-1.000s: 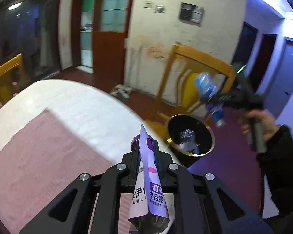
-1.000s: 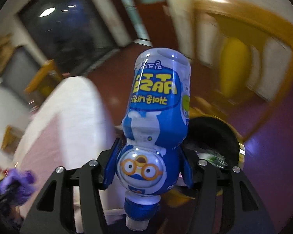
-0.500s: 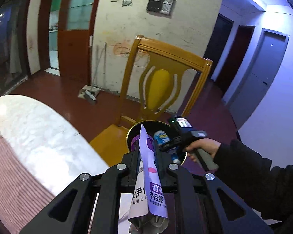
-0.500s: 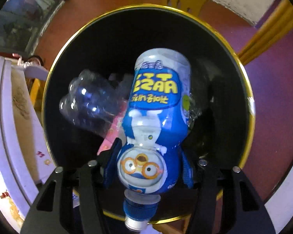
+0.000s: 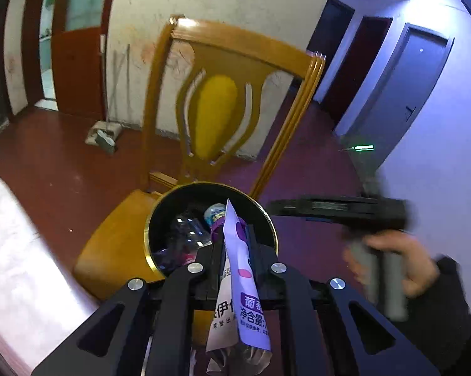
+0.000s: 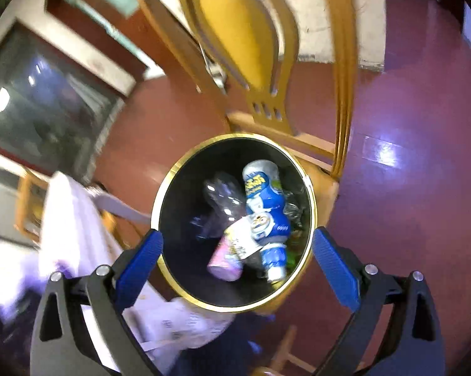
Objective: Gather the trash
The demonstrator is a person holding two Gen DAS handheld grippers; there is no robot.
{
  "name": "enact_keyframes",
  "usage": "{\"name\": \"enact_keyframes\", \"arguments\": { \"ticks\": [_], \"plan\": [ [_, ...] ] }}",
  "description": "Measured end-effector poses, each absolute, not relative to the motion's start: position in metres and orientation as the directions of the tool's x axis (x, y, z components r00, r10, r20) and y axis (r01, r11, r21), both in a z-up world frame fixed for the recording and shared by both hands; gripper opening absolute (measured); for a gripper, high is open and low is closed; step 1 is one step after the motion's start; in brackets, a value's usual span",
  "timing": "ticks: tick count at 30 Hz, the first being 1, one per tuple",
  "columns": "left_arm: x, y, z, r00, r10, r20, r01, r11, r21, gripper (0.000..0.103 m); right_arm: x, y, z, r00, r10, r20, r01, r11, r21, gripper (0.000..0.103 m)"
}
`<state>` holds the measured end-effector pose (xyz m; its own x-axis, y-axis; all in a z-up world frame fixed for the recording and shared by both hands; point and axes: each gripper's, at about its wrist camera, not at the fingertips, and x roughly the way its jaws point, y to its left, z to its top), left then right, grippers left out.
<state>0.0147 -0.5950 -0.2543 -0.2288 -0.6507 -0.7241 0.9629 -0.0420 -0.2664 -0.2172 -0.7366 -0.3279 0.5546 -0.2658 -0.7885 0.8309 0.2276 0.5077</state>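
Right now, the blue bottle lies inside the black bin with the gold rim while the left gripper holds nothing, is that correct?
Not quite: the left gripper is shut on a purple-and-white pouch, as the left wrist view shows. The blue bottle does lie inside the black bin.

A crumpled white-and-purple plastic pouch [image 5: 238,269] stands upright above the gold-rimmed black round bin [image 6: 310,188], where a blue cartoon-printed plastic bottle [image 6: 263,210] lies cap-down against its right wall.
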Motion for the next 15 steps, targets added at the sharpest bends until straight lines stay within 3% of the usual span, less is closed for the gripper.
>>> {"name": "enact_keyframes", "arguments": {
  "ticks": [8,9,10,11,12,15],
  "plan": [
    [-0.006,-0.659,-0.314,-0.172,-0.573,-0.801,0.972,0.033,-0.233,0.013,-0.255,-0.722,-0.296,0.589,-0.350,-0.728,0.806,0.198,0.557,0.096],
    [-0.007,-0.662,-0.316,-0.154,-0.574,-0.804,0.975,0.045,-0.219,0.021,-0.258,-0.722,-0.293,0.595,-0.358,-0.720,0.801,0.196,0.565,0.096],
    [-0.006,-0.664,-0.319,-0.128,-0.575,-0.808,0.976,0.069,-0.204,0.054,-0.262,-0.721,-0.289,0.598,-0.361,-0.715,0.798,0.196,0.569,0.096],
    [-0.006,-0.665,-0.320,-0.120,-0.575,-0.810,0.976,0.083,-0.203,0.068,-0.262,-0.719,-0.289,0.602,-0.364,-0.711,0.796,0.196,0.573,0.096],
    [-0.005,-0.664,-0.318,-0.109,-0.585,-0.804,0.974,0.099,-0.204,0.077,-0.264,-0.720,-0.287,0.605,-0.365,-0.708,0.793,0.198,0.576,0.096],
    [-0.005,-0.661,-0.312,-0.115,-0.595,-0.796,0.971,0.103,-0.217,0.079,-0.261,-0.716,-0.285,0.617,-0.370,-0.695,0.784,0.207,0.586,0.096]
  ]
}}
